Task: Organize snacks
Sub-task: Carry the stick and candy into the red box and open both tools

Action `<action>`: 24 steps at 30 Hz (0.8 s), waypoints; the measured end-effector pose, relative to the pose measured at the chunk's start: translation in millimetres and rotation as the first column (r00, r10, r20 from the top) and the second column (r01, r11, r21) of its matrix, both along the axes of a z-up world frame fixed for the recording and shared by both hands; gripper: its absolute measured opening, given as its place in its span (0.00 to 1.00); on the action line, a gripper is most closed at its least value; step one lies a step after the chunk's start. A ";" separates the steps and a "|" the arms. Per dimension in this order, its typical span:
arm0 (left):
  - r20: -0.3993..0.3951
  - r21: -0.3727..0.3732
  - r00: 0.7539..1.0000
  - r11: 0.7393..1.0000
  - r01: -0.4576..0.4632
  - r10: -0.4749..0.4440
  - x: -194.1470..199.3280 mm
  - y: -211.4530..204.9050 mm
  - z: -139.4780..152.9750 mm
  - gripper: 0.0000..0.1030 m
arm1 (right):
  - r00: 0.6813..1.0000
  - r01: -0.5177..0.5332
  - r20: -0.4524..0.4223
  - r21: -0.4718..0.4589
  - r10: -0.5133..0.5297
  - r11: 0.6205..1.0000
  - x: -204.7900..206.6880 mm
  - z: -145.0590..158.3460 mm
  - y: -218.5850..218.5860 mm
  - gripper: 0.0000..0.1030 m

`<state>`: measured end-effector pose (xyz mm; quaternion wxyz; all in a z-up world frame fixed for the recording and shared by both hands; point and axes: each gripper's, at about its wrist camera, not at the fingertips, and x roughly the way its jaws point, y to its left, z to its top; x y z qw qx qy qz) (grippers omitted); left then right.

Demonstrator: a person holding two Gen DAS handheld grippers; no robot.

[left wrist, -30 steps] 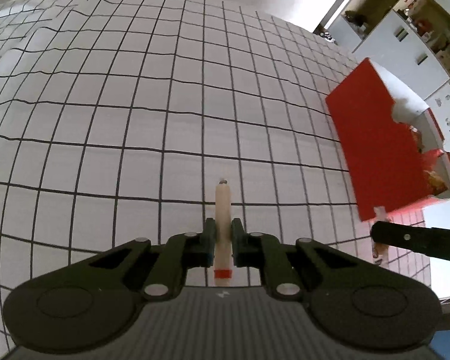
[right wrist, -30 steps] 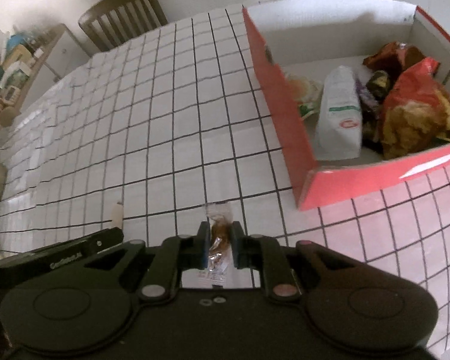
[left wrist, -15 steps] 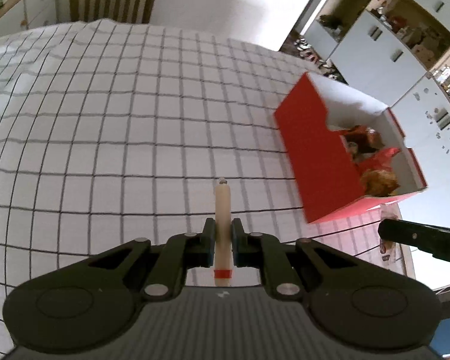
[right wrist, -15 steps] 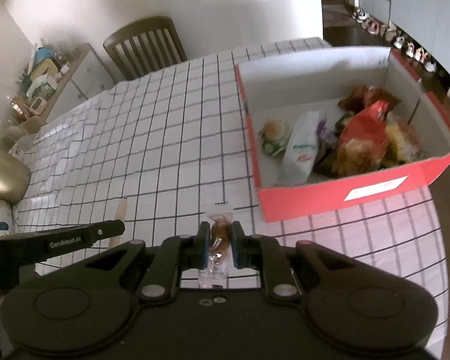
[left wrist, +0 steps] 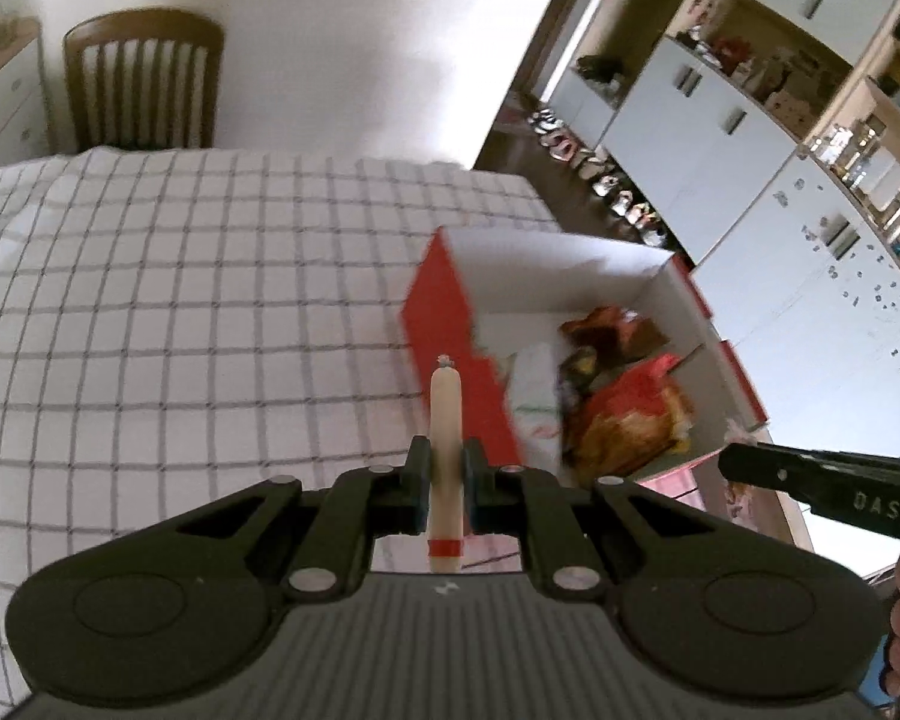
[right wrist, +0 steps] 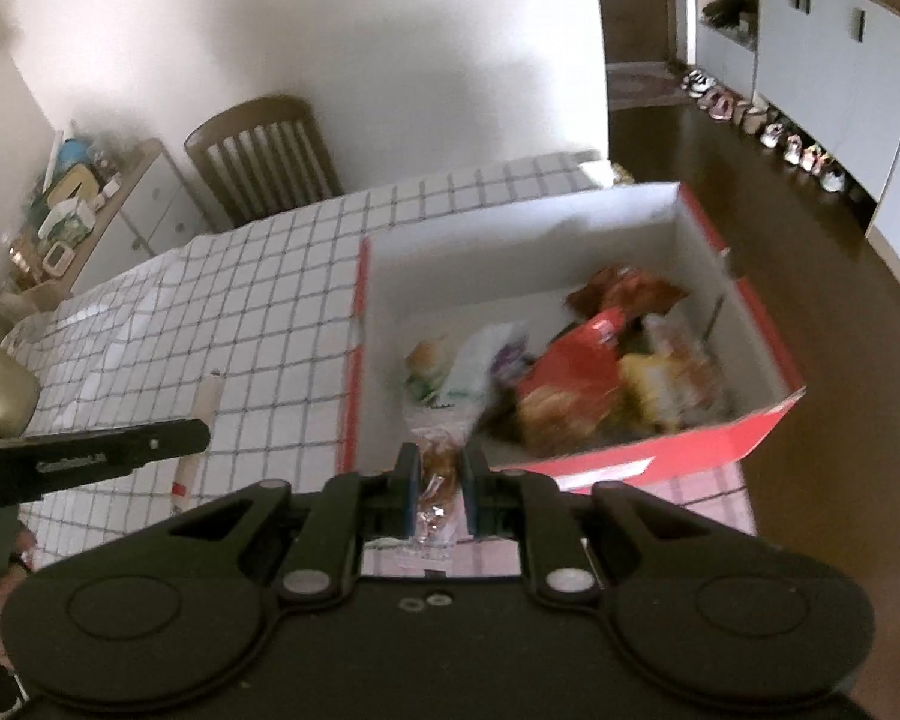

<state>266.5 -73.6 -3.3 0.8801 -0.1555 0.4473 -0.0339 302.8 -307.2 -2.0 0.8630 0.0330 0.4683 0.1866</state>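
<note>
My left gripper (left wrist: 446, 457) is shut on a pale sausage stick (left wrist: 445, 414) with a red band, held in the air just left of the red cardboard box (left wrist: 444, 324). My right gripper (right wrist: 437, 468) is shut on a small clear-wrapped brown pastry (right wrist: 435, 471), held above the box's near corner (right wrist: 660, 450). The box holds several snack bags (right wrist: 576, 384). The sausage stick also shows in the right wrist view (right wrist: 201, 414), behind the left gripper's finger (right wrist: 108, 450).
The table has a white checked cloth (left wrist: 180, 300). A wooden chair (left wrist: 141, 78) stands at its far end. White cabinets (left wrist: 720, 138) and a row of shoes (right wrist: 768, 132) line the room to the right. A sideboard (right wrist: 90, 210) with clutter stands on the left.
Both grippers have risen and moved toward the red box with their snacks still held. The box now sits closer to the middle of both views.
</note>
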 end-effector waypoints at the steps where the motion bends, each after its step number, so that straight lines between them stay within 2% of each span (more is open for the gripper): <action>1: 0.006 0.004 1.000 1.000 0.008 -0.008 4.1 -6.3 2.5 0.11 | 1.000 0.006 0.006 0.001 -0.006 1.000 3.6 1.1 -7.1 0.13; 13: -0.009 0.065 0.997 0.995 0.082 -0.081 59.7 -73.8 2.3 0.11 | 0.995 0.084 0.050 -0.019 -0.083 0.996 54.4 -1.3 -69.6 0.13; 19: -0.031 0.131 0.997 0.989 0.076 -0.072 92.6 -87.1 -11.5 0.11 | 0.996 0.084 0.030 -0.036 -0.083 0.996 78.0 -18.3 -79.1 0.13; 24: -0.067 0.157 0.995 0.984 0.086 -0.077 117.7 -92.1 -29.2 0.11 | 0.998 0.066 -0.001 -0.037 -0.066 0.997 95.0 -33.4 -80.8 0.13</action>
